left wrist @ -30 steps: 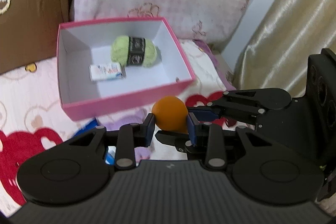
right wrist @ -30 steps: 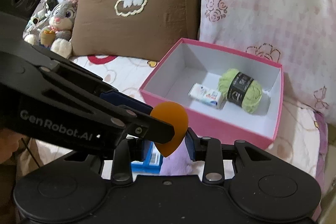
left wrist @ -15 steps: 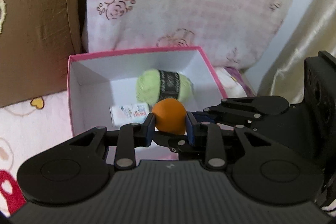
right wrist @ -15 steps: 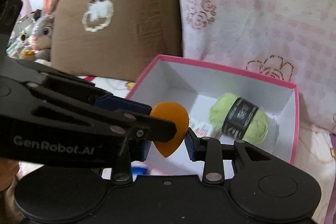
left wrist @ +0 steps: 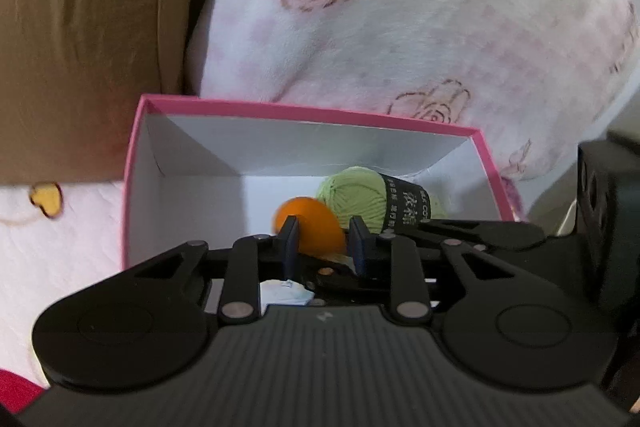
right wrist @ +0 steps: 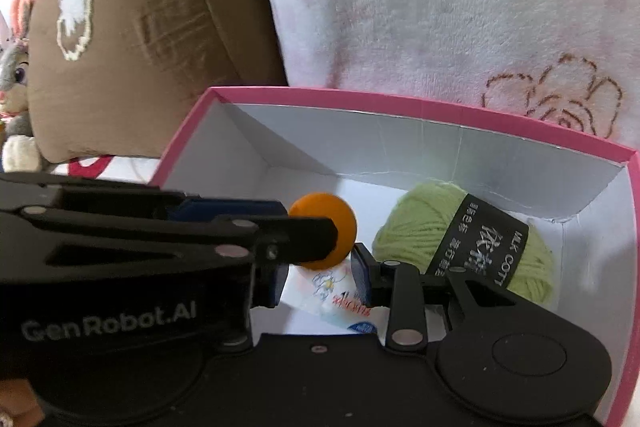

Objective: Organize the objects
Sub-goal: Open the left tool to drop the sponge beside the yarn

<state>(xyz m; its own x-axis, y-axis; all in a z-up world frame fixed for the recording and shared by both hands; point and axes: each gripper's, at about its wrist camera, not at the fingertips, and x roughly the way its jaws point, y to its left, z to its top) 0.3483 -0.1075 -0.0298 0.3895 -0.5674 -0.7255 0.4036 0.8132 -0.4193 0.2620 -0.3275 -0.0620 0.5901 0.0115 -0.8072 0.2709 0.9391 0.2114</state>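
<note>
An orange sponge (left wrist: 316, 227) hangs inside the open pink box (left wrist: 304, 113), just above its white floor. My left gripper (left wrist: 324, 239) has the sponge between its blue pads and its jaws are closing on it. In the right wrist view the sponge (right wrist: 324, 215) shows its round face, its lower edge pinched in my right gripper (right wrist: 320, 279). The left gripper's arm crosses in front from the left. A green yarn ball (right wrist: 424, 227) with a black band lies in the box (right wrist: 400, 105) to the right. A tissue packet (right wrist: 332, 295) lies flat under the sponge.
A brown cushion (right wrist: 140, 27) and a pink floral pillow (left wrist: 400, 7) stand right behind the box. A plush rabbit (right wrist: 14, 67) sits at the far left. The patterned bedsheet (left wrist: 60, 247) lies left of the box.
Both grippers have carried the sponge forward and down, from in front of the box to inside it, over the tissue packet. The sponge has turned its round face to the right camera.
</note>
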